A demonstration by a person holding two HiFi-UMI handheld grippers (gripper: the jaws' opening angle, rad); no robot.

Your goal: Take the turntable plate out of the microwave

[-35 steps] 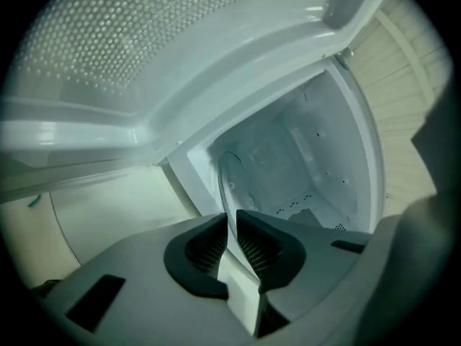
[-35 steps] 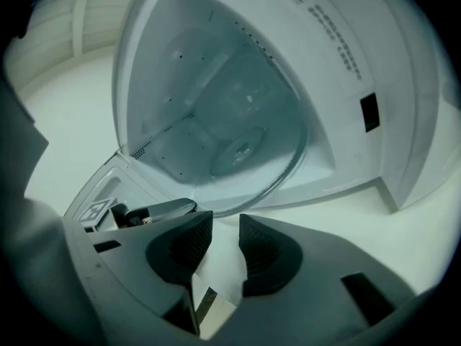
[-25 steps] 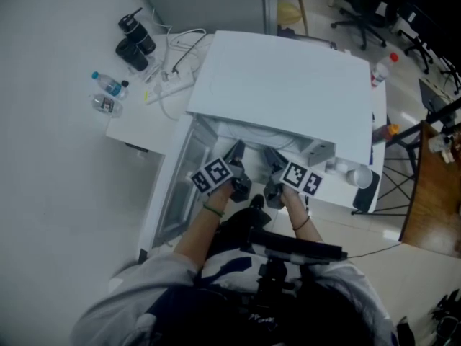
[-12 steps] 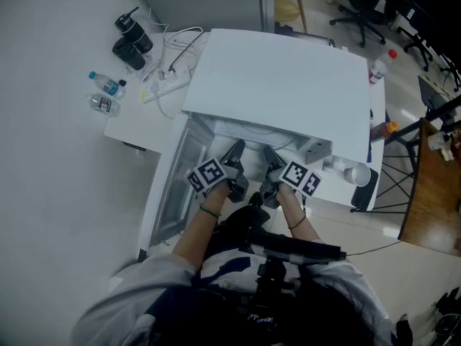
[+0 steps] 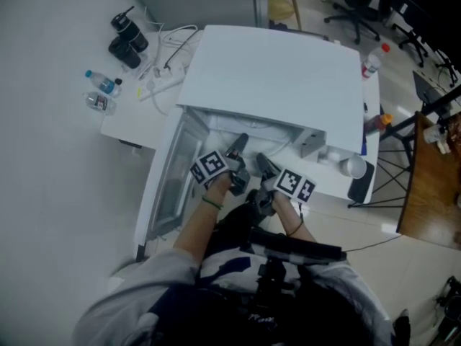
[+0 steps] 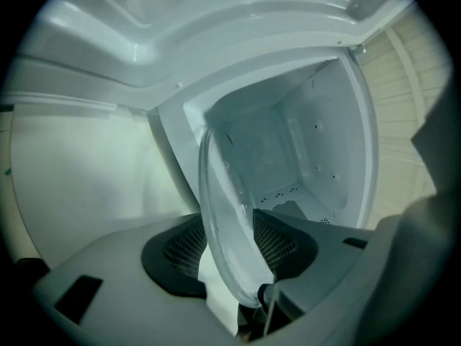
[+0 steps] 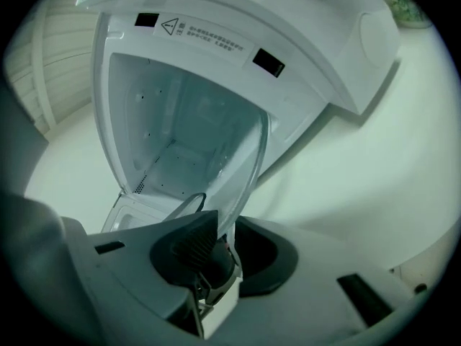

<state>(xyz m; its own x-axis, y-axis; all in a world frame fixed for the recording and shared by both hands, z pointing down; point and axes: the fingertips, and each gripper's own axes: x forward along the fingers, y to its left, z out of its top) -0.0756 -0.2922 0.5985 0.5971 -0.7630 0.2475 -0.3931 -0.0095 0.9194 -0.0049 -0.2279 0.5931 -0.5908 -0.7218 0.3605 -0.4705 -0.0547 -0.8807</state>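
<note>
1. Head view: the white microwave [image 5: 274, 78] sits mid-frame on a white counter [image 5: 126, 125], and its door [image 5: 169, 186] is swung open at 8 o'clock of the box.
2. Out at 10 o'clock from the microwave there's clutter on the counter: a black flask [image 5: 128, 29], a clear water bottle [image 5: 103, 83] and a power strip [image 5: 162, 85] with its cable.
3. Left gripper view: the left tool [image 6: 229, 254] has just been opening and its jaws now stand wide apart. The glass turntable plate [image 6: 223, 207] runs between them, seen edge-on from 6 o'clock up toward 12, but the pads are not squeezing it.
4. Behind the plate in that view, the bare white cavity [image 6: 302, 150] of the microwave gapes at 1 o'clock.
5. Right gripper view: the right tool [image 7: 222, 247] has just been closing, and here the jaws are clamped on the plate's near rim. The glass rises from the pads toward 1 o'clock, across the lower right of the open cavity.
6. So the plate is at the mouth of the microwave, carried by the right tool alone.
7. Head view once more: both tools sit side by side at 6 o'clock of the box, at its open front, with the left tool the one nearer the door.
</note>
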